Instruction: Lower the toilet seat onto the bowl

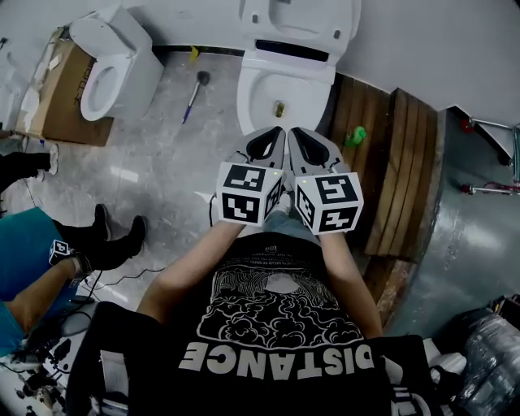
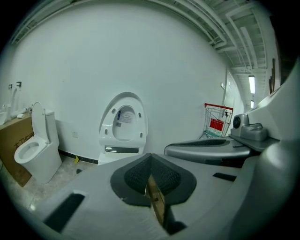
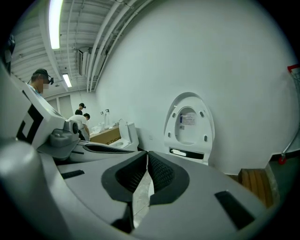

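The left tongs (image 1: 268, 140) and right tongs (image 1: 305, 145), both clenched empty, hover side by side over the grey marble floor (image 1: 154, 171). Beyond, the toilet seat (image 1: 301, 18) stands raised above its bowl (image 1: 280, 97). A second toilet (image 1: 101, 69) stands left, two in all.

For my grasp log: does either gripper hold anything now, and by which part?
Nothing is held. The left gripper and right gripper are both shut and empty; the toilet seat stands raised, untouched.
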`<state>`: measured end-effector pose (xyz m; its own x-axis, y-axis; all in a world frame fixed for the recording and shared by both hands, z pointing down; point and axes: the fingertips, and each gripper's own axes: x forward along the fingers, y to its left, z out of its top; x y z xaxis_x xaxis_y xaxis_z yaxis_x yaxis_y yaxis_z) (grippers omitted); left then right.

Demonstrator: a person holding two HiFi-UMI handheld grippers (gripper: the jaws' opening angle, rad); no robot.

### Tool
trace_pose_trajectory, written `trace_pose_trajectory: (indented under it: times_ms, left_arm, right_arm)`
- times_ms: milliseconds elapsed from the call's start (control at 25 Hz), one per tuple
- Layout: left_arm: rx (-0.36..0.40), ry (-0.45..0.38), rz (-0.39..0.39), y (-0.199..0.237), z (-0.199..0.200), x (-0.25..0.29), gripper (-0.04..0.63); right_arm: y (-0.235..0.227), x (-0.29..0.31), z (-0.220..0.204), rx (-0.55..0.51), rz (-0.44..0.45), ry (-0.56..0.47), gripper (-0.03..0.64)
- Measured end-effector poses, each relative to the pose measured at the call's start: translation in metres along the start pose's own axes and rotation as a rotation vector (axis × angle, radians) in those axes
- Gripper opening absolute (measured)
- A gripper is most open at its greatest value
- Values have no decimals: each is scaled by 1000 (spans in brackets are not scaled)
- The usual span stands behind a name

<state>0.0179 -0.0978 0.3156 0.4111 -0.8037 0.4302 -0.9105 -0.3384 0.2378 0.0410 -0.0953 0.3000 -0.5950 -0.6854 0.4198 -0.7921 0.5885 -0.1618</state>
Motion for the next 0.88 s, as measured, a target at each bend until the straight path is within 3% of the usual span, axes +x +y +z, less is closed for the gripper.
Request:
trace_pose_trajectory:
  times_ms: [320, 880]
  left_arm:
    - [32, 1, 24, -1, 30, 52, 12]
    - [35, -20, 9, 23, 60, 96, 12]
  right_arm:
    - [-51, 25, 22, 1, 27, -8, 21]
    - [-78, 70, 50, -13, 38, -23, 21]
